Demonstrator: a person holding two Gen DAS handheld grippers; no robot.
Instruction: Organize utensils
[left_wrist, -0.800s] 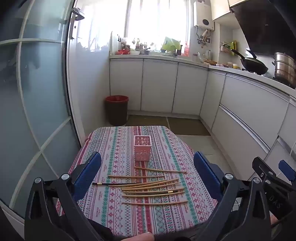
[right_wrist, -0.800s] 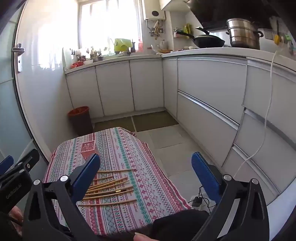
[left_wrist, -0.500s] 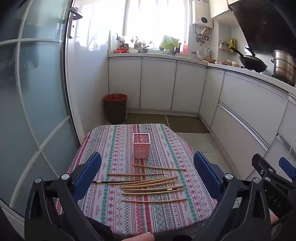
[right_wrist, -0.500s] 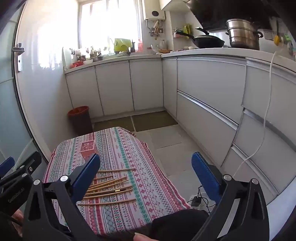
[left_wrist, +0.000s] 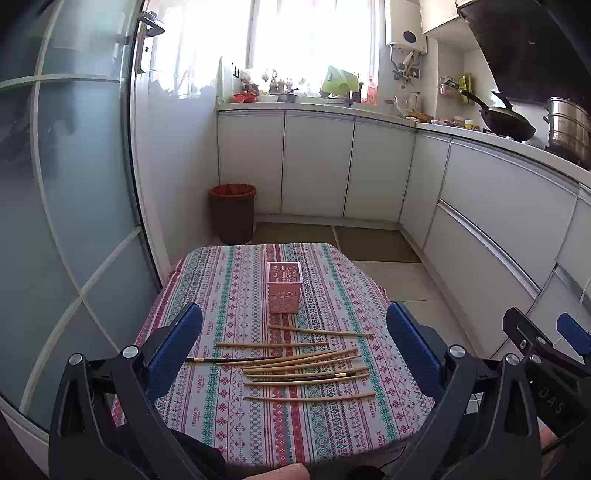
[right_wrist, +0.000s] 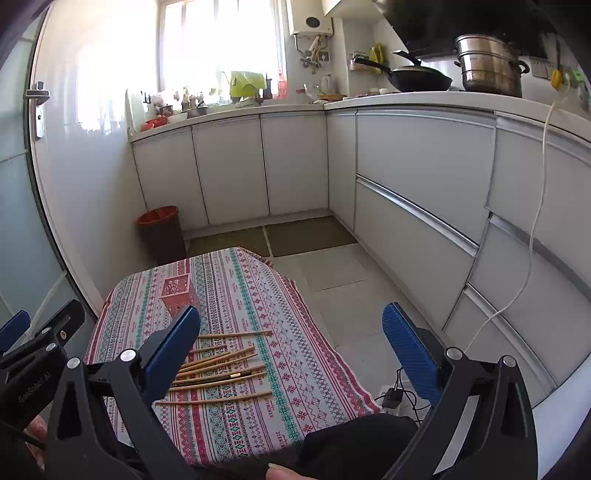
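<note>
Comparing with a moment ago, little has changed: the left gripper (left_wrist: 293, 350) and right gripper (right_wrist: 291, 349) still hover wide and empty over the table's near edge (left_wrist: 280, 448), so sorting has not begun. One pink lattice holder (left_wrist: 283, 291) stands mid-table; about ten chopsticks (left_wrist: 295, 367), two of them dark, lie scattered between holder and near edge.

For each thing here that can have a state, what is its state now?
Left gripper: open, holding nothing.
Right gripper: open, holding nothing.
Pink perforated square holder: upright on the patterned tablecloth, no chopsticks in it.
Wooden chopsticks: lying flat on the cloth, loosely spread, in front of the holder.
Red-lined dark waste bin: upright on the floor, no lid.
</note>
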